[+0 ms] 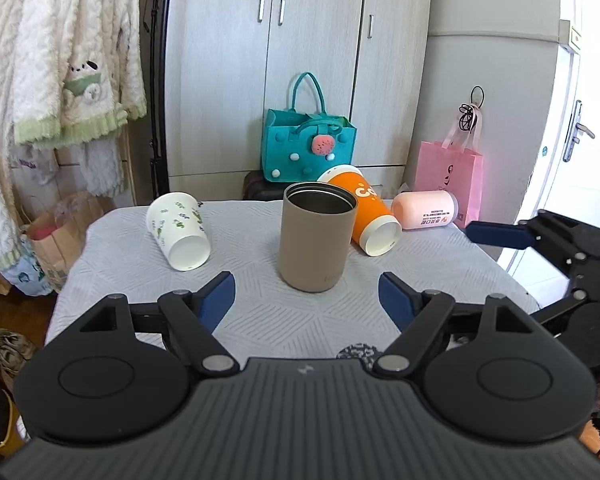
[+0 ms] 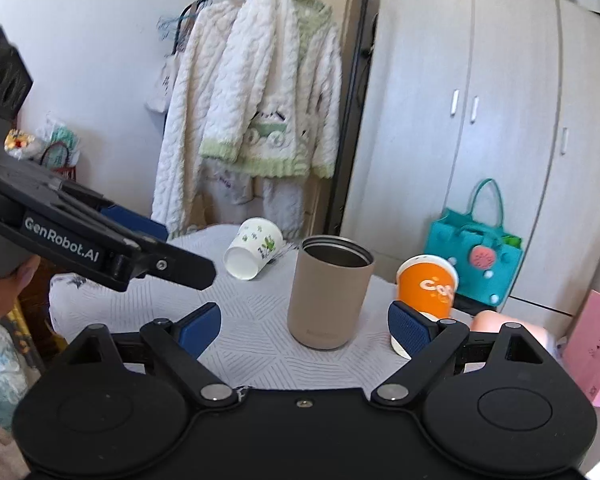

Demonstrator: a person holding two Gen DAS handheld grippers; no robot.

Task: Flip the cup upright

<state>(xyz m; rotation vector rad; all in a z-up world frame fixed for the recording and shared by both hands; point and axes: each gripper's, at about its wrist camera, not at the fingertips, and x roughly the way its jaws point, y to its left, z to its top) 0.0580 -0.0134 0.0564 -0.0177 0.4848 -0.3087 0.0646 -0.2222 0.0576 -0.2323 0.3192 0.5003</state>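
Observation:
A tan metal-lined cup (image 1: 315, 240) stands upright, mouth up, mid-table; it also shows in the right wrist view (image 2: 329, 292). A white cup with green prints (image 1: 179, 230) (image 2: 254, 253) lies on its side at the left. An orange cup (image 1: 364, 210) (image 2: 426, 290) lies tipped behind the tan cup. A pink cup (image 1: 426, 210) lies on its side at the right. My left gripper (image 1: 307, 298) is open and empty, just short of the tan cup. My right gripper (image 2: 305, 326) is open and empty, also facing the tan cup.
The table (image 1: 260, 320) has a grey patterned cloth. A teal felt bag (image 1: 308, 148) and a pink paper bag (image 1: 450, 178) stand behind it by the wardrobe. Fleece clothes (image 1: 52, 60) hang at the left. The other gripper (image 1: 560, 248) reaches in from the right.

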